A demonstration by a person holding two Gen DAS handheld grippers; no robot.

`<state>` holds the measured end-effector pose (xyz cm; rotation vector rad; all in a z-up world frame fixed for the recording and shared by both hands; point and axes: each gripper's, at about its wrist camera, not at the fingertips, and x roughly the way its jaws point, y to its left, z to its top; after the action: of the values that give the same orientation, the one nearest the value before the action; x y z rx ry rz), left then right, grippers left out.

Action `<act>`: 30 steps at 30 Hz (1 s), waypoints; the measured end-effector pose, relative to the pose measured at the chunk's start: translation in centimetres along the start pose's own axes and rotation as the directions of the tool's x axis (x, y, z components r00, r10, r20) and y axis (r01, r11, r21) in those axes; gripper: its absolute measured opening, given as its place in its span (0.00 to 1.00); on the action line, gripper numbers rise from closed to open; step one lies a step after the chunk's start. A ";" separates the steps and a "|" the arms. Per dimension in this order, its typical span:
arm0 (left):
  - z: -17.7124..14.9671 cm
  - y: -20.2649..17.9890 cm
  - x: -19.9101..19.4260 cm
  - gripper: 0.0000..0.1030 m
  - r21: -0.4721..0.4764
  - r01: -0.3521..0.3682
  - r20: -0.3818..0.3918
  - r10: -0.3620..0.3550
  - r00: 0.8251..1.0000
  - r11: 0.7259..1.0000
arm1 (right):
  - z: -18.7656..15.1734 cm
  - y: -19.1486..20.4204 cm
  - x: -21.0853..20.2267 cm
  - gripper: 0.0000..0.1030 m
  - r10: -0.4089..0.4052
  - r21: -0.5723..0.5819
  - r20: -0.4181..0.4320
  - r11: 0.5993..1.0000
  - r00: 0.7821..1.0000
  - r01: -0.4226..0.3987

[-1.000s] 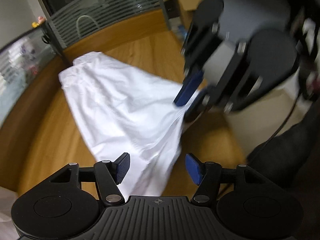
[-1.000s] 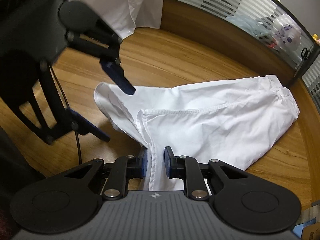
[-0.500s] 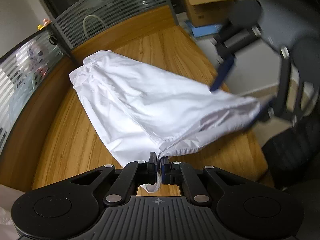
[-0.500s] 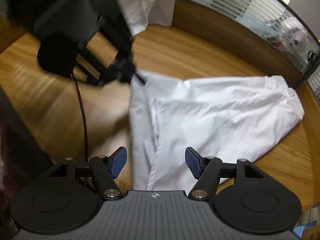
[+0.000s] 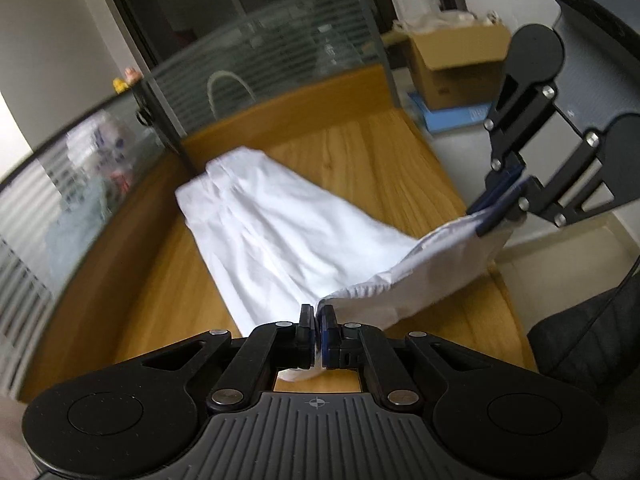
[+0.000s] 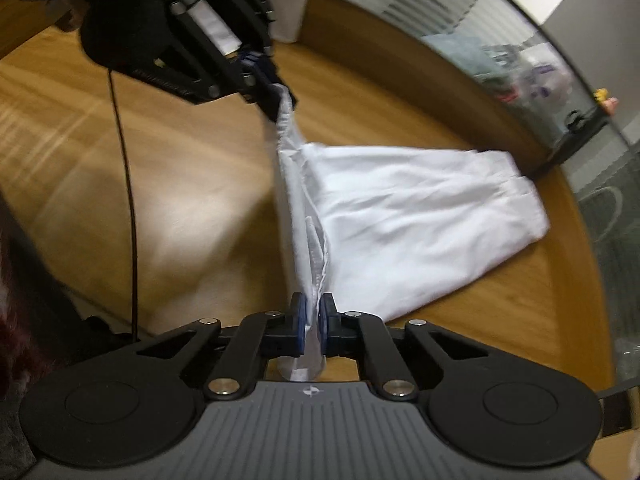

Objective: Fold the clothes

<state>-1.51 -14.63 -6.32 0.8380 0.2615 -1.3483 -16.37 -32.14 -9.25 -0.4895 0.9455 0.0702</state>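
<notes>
On the wooden tabletop [image 5: 360,152] we find the white garment [image 5: 280,232], with its far end lying flat near the glass partition [image 5: 260,44] and its near edge lifted clear of the surface. We observe the left claw [image 5: 319,334] pressed together on one corner of that near edge, with a small tail of cloth hanging below the blue pads. The right claw [image 5: 498,204] enters the left wrist view from the right side and pinches the opposite corner. Between the two claws the hem hangs as a raised, slightly sagging band.

From the right wrist view we confirm the same grip: the right claw [image 6: 313,330] is clamped on bunched fabric, and the left claw [image 6: 272,88] holds the far corner up above the tabletop [image 6: 180,168]. The garment [image 6: 420,208] spreads away to the right. A cardboard box [image 5: 456,64] stands on the floor beyond the tabletop end. Both views show motion blur.
</notes>
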 end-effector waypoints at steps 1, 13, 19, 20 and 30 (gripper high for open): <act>0.5 0.4 0.2 0.05 0.007 -0.008 0.008 0.008 1.000 1.000 | 0.5 -0.9 -0.2 0.06 -0.017 0.002 0.000 1.000 1.000 0.017; 6.3 7.3 9.7 0.05 0.013 -0.041 -0.038 0.042 0.998 0.999 | 4.0 -14.4 5.9 0.00 -0.045 0.062 -0.033 0.997 0.998 0.047; 6.4 10.1 17.6 0.05 -0.069 0.012 -0.139 -0.022 0.990 0.998 | 3.3 -20.0 12.5 0.00 0.045 0.127 -0.053 0.991 0.998 -0.038; 6.3 10.5 18.8 0.05 -0.088 0.019 -0.156 -0.032 0.987 0.996 | 3.0 -20.5 13.6 0.00 0.060 0.131 -0.056 0.990 0.997 -0.052; 4.1 12.8 25.7 0.10 -0.233 -0.005 -0.264 -0.058 0.963 0.972 | 0.8 -23.4 21.9 0.02 0.088 0.140 -0.078 0.987 0.993 -0.077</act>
<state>15.42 -36.73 -14.46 0.8199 0.6338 -1.1990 3.47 -55.91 -17.50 -0.3280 1.0453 0.0594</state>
